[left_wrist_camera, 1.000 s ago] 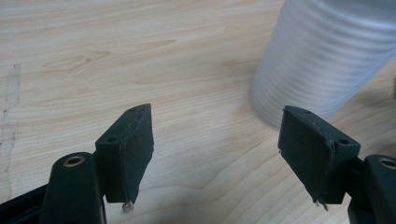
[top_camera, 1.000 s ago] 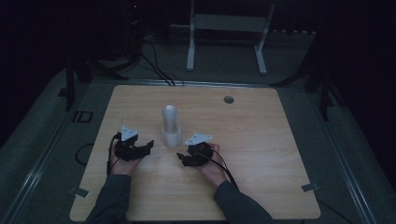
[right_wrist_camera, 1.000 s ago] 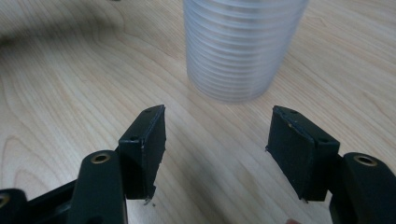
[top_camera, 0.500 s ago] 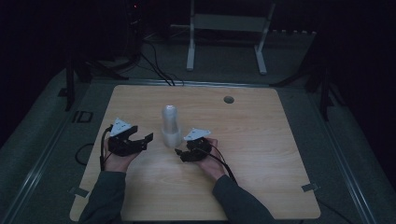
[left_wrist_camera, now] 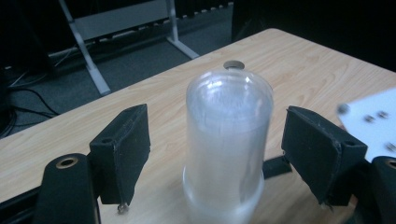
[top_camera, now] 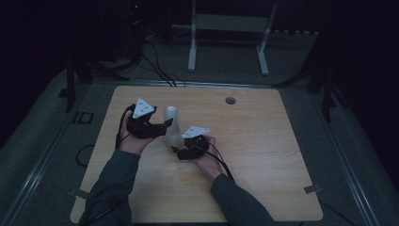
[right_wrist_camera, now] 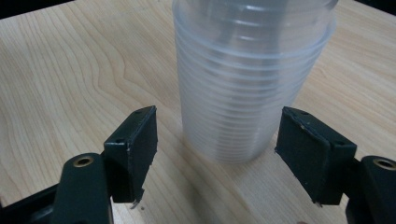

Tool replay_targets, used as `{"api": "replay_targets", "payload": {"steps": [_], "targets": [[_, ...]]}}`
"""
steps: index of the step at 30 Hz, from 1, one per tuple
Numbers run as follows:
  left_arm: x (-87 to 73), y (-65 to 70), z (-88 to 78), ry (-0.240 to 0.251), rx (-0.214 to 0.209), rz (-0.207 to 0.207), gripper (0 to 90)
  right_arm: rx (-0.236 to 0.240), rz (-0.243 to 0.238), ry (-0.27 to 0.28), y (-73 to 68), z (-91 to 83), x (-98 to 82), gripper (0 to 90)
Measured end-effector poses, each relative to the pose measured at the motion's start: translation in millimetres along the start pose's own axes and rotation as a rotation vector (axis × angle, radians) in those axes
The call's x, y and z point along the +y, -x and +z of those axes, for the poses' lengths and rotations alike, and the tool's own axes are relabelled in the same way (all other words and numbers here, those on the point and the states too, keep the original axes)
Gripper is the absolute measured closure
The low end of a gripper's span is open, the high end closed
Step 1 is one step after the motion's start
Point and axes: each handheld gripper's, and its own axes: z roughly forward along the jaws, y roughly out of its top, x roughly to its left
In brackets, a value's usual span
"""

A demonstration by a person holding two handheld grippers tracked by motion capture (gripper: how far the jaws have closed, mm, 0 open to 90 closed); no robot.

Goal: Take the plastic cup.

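Wooden table: cup stack (upside down) stands between both grippers' released, just-widened fingers.

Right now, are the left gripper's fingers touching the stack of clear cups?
Apart. In the left gripper view, wood shows between each of the fingers and the top cup of the stack of clear cups; the left gripper is open around it.

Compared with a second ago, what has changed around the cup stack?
The left gripper rose to the top of the upside-down stack of clear plastic cups, opening further; the right gripper has been opening at its base. Neither presses it. The stack stayed put on the wooden table.
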Motion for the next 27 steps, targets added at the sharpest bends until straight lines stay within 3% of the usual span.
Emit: {"api": "replay_targets", "payload": {"steps": [5,9,18,22,27], "targets": [[2.1,0.2,21.6,-0.041,-0.016,0.021,25.0,-0.003,-0.002,0.019,1.8,-2.3,1.6,28.6],[1.9,1.3,28.0,-0.036,-0.030,0.015,28.2,-0.007,-0.002,0.027,4.1,-3.8,1.9,28.5],[6.6,4.0,27.3,-0.021,-0.046,0.028,39.1,-0.016,-0.004,0.070,6.0,-4.5,6.9,24.5],[8.2,5.0,26.3,-0.024,-0.051,0.042,39.7,-0.014,0.007,0.085,7.5,-4.2,9.2,23.7],[10.7,3.7,23.6,-0.004,-0.056,0.027,39.5,-0.015,0.008,0.112,9.2,-4.0,12.7,21.3]]}}
